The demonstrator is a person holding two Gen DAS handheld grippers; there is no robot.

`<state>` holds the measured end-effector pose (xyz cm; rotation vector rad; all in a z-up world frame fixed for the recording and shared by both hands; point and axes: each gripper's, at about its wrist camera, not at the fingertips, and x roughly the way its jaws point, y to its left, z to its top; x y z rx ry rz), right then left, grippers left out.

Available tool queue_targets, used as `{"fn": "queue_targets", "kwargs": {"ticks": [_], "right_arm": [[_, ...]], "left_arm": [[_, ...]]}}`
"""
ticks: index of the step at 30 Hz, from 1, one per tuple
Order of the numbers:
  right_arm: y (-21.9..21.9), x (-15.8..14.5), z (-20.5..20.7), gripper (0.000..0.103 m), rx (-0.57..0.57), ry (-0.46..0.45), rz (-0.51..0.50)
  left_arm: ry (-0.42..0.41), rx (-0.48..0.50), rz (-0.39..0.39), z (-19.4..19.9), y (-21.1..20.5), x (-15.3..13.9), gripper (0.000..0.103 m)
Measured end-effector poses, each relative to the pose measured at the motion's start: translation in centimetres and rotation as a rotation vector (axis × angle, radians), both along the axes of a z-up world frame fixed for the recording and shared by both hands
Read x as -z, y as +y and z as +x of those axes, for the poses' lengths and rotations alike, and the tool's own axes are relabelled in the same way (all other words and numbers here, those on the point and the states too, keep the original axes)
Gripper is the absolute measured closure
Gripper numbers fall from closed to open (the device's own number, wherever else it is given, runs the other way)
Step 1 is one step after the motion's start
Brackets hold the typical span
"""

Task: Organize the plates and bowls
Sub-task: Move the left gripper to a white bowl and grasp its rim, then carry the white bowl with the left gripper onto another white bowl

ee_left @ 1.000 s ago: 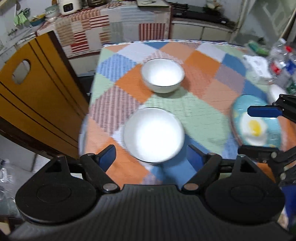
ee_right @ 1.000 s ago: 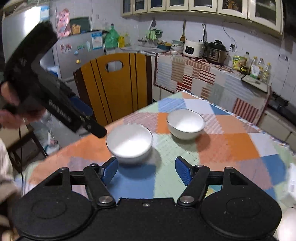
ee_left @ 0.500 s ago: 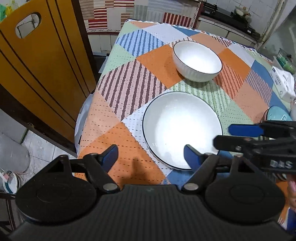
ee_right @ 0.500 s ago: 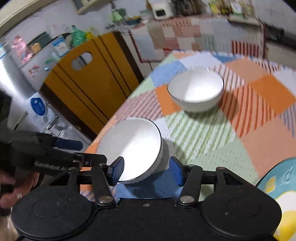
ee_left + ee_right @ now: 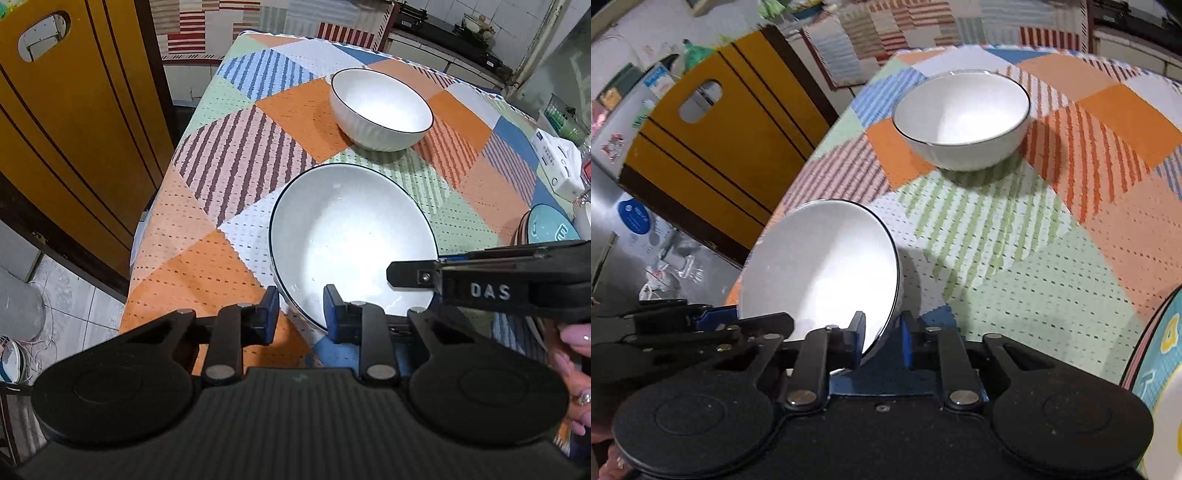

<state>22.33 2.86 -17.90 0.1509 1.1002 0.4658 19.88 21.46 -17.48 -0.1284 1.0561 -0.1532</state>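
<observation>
Left wrist view: the left hand-held gripper (image 5: 297, 314) has just been closing, and its blue pads now pinch the near rim of the wide white bowl (image 5: 351, 236), one pad outside the wall and one inside. The bowl sits near the front edge of the tabletop (image 5: 229, 155), with a deeper white bowl (image 5: 380, 107) just beyond it and apart from it. The right hand-held gripper (image 5: 413, 273) reaches in from the right at the same rim. A teal plate (image 5: 550, 225) lies at the far right. To do the lift well, both grips should rise together and level, since a thin rim pinch can slip if one side leads.

Right wrist view: the right hand-held gripper (image 5: 882, 336) has also just been closing; its pads are narrow on the bowl's (image 5: 820, 266) rim, wall between them. The bowl looks tipped here, though the lens may exaggerate that. The left hand-held gripper (image 5: 713, 317) grips the rim further left. The likely aim is nesting with the deeper bowl (image 5: 960, 118), so keep the held bowl clear of that rim until centred.
</observation>
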Motion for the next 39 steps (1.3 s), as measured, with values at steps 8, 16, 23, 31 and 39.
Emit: {"fn": "queue_targets", "kwargs": {"ticks": [8, 16, 23, 31, 39], "right_arm": [[-1.1, -0.1, -0.7, 0.090, 0.037, 0.058, 0.007], [-4.2, -2.9, -3.3, 0.090, 0.085, 0.059, 0.012], [-6.2, -3.9, -5.3, 0.090, 0.114, 0.041, -0.043], [-7.6, -2.4, -5.7, 0.090, 0.144, 0.061, -0.078], [-7.4, -1.2, -6.3, 0.089, 0.121, 0.022, -0.134]], "left_arm": [[0.064, 0.043, 0.011, -1.2, -1.3, -0.9, 0.080], [0.088, 0.109, -0.077, -2.6, -2.9, -2.9, 0.080], [0.127, 0.131, -0.138, -3.4, -5.0, -2.0, 0.080], [0.151, 0.137, -0.169, -3.6, -6.2, -0.2, 0.080], [0.152, 0.146, -0.172, -3.5, -6.4, 0.2, 0.079]]}}
